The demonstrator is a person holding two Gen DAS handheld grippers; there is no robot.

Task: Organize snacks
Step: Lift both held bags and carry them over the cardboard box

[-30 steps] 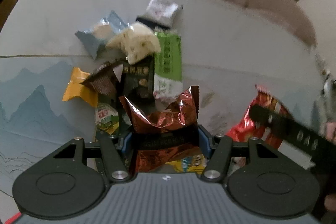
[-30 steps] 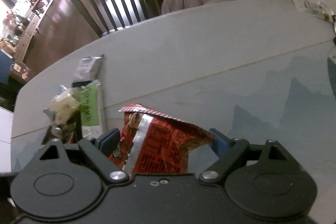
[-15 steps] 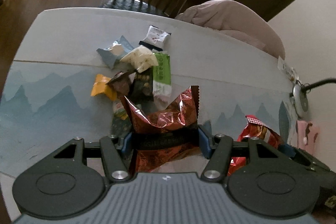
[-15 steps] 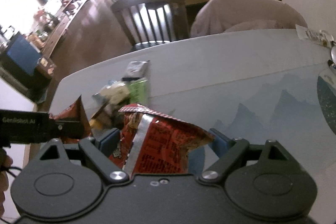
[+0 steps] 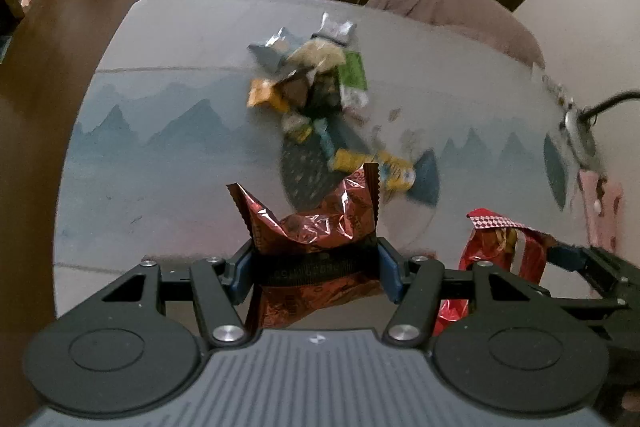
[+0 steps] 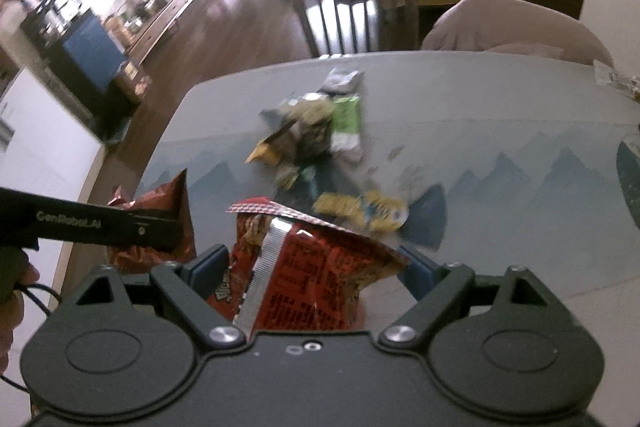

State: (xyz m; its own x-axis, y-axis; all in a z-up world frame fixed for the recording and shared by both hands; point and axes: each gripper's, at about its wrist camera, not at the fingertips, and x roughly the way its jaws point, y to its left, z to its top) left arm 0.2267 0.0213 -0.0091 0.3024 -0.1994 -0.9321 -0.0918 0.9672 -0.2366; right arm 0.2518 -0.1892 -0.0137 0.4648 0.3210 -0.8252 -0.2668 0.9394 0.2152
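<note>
The left gripper point(image 5: 316, 263) fingers pinch a brown foil bag point(image 5: 316, 227) and the right gripper point(image 6: 316, 283) fingers a red bag point(image 6: 304, 275), both above the desk's point(image 5: 160, 187) near edge; either slippery bag may slide free; a loosening squeeze would drop it.

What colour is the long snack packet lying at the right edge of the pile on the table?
Bright green long snack packet with a white end, clearest in the left wrist view.

both hand-held grippers point(image 5: 316, 267) point(image 6: 312, 279) raised, tilted downward, jaws clamped
</note>
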